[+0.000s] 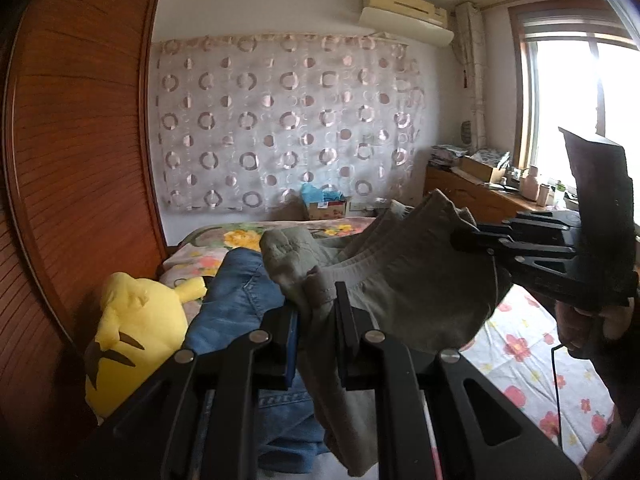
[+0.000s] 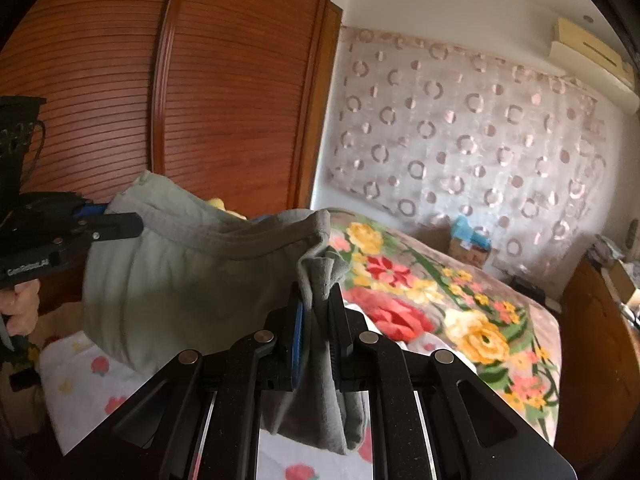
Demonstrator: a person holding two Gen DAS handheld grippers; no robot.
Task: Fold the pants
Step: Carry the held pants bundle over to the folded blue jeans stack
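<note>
Pants [image 1: 400, 280]: grey-green knit, soft, light, sagging btwn both grippers above bed [image 1: 520, 344]. Left gripper [image 1: 316, 316] and right gripper [image 2: 316, 316] each pinching waistband w/ narrow jaws. Good hold pts; fabric is drooping, prob won't slip.

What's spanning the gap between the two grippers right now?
The grey-green pants, waistband stretched between the left gripper and the right gripper, held above the bed; clearest in the right wrist view.
</note>
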